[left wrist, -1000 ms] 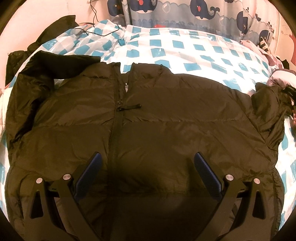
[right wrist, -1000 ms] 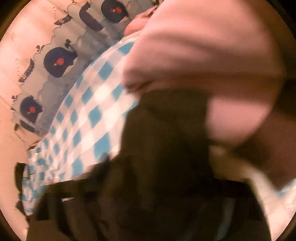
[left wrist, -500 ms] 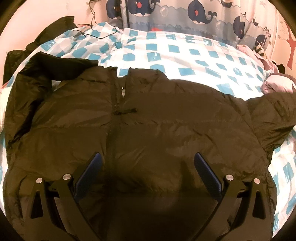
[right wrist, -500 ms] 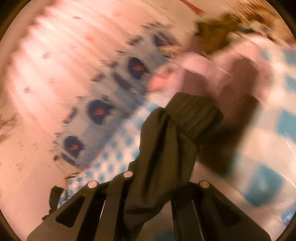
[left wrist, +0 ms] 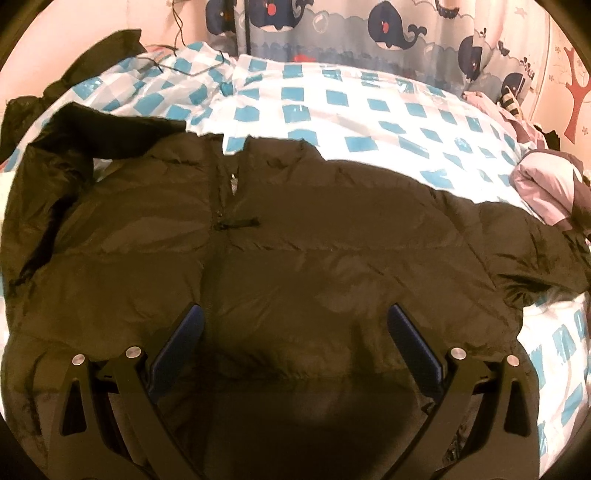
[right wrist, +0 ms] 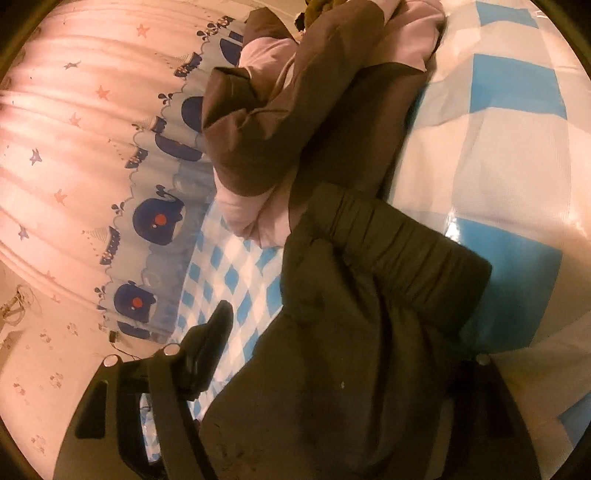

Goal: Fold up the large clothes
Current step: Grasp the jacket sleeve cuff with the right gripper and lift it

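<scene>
Jacket (left wrist: 314,258) lies on the bed (left wrist: 369,110) (curtain (left wrist: 369,29) behind).

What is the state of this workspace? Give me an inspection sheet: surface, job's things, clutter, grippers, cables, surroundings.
Surface: bed cover, blue-and-white check, wrinkled at the far left.
Job's things: dark puffer jacket lies front up and zipped; its sleeve cuff lies on the cover.
Clutter: pink-and-brown garment bunched at the right edge; another dark garment heaped at the far left corner.
Grippers: left gripper is open above the jacket's lower body; right gripper is open, with the sleeve between its jaws.
Cables: thin dark cable hangs down the wall onto the bed.
Surroundings: whale-print curtain behind the bed.
</scene>
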